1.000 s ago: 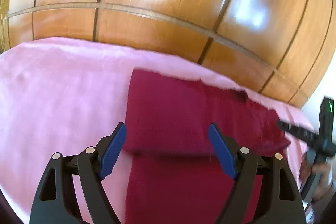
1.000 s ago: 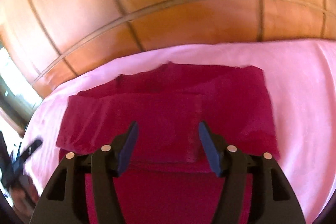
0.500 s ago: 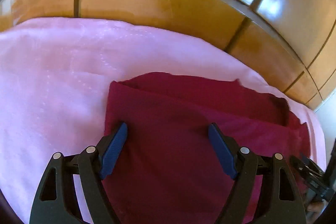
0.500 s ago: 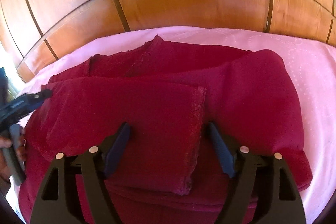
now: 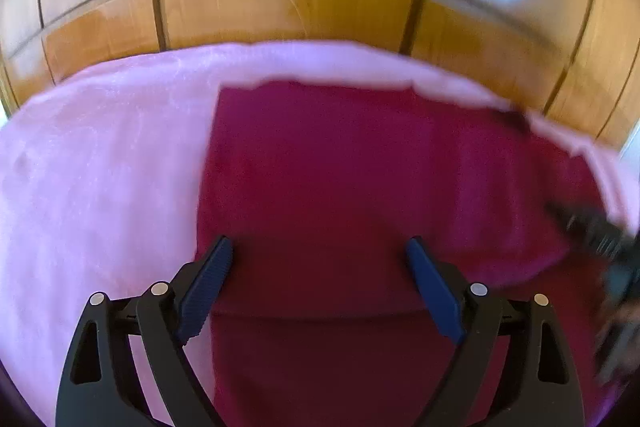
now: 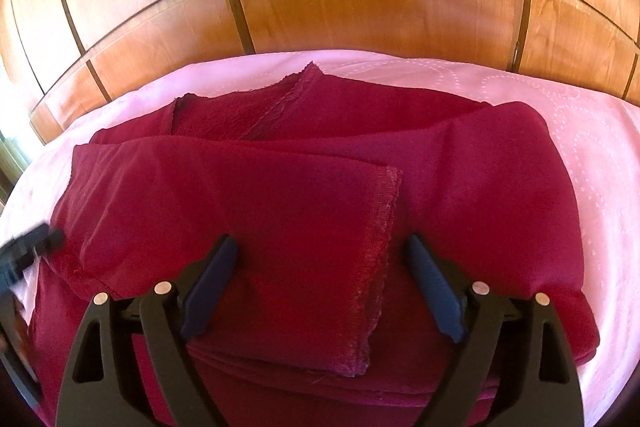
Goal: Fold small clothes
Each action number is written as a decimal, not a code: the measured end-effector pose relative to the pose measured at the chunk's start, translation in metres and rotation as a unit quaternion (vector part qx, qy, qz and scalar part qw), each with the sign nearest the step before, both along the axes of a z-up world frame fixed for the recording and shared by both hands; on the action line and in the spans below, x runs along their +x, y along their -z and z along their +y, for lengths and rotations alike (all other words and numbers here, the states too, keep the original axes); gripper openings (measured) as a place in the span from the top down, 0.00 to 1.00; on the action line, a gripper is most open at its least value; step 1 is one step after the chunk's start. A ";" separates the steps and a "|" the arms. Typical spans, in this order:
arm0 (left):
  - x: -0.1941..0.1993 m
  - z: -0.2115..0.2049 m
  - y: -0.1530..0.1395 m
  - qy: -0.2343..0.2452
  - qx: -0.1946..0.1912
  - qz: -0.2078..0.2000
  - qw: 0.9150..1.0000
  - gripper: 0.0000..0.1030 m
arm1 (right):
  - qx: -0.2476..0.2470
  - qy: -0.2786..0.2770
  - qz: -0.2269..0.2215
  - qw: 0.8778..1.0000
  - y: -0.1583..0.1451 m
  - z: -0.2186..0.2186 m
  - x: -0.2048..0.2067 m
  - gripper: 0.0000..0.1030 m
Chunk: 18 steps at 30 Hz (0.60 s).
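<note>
Folded maroon garment lies lengthwise across pink sheet.

Open pink bedspread left of the dark red garment, and a strip to its right; both passable; wooden panelled wall closes off the far edge, touching the bed; folded layers stack up mid-garment; right gripper blurred at the garment's right side.

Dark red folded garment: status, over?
Both tongs, left and right, opening, nothing gripped. Dark red folded garment flat on pink bedspread. Nothing in the way.
</note>
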<state>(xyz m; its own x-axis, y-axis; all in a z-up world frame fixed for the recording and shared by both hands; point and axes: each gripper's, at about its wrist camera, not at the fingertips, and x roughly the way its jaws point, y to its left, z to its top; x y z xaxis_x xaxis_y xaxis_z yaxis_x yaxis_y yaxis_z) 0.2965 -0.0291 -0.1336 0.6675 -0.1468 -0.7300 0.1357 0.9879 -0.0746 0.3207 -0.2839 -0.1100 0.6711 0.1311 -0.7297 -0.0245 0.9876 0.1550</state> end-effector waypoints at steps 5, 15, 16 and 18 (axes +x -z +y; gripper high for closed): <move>0.012 -0.005 0.008 -0.007 0.020 0.011 1.000 0.09 | 0.002 0.000 0.000 1.000 0.000 0.000 -0.001 0.14; -0.019 0.003 -0.013 -0.029 -0.004 -0.014 0.999 0.09 | 0.005 -0.002 -0.001 1.000 0.000 -0.001 -0.001 0.12; -0.026 0.005 -0.017 -0.030 -0.010 -0.017 0.999 0.09 | 0.005 -0.003 -0.001 1.000 0.000 -0.001 -0.001 0.12; -0.036 0.008 -0.021 -0.031 -0.018 -0.019 0.999 0.09 | 0.007 -0.004 -0.001 1.000 0.000 -0.001 -0.001 0.11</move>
<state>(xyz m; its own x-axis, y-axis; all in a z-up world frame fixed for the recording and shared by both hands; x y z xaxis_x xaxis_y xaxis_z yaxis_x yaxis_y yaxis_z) 0.2606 -0.0216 -0.1130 0.7028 -0.1295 -0.6995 0.0774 0.9914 -0.1058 0.3193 -0.2847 -0.1096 0.6717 0.1468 -0.7261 -0.0329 0.9851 0.1687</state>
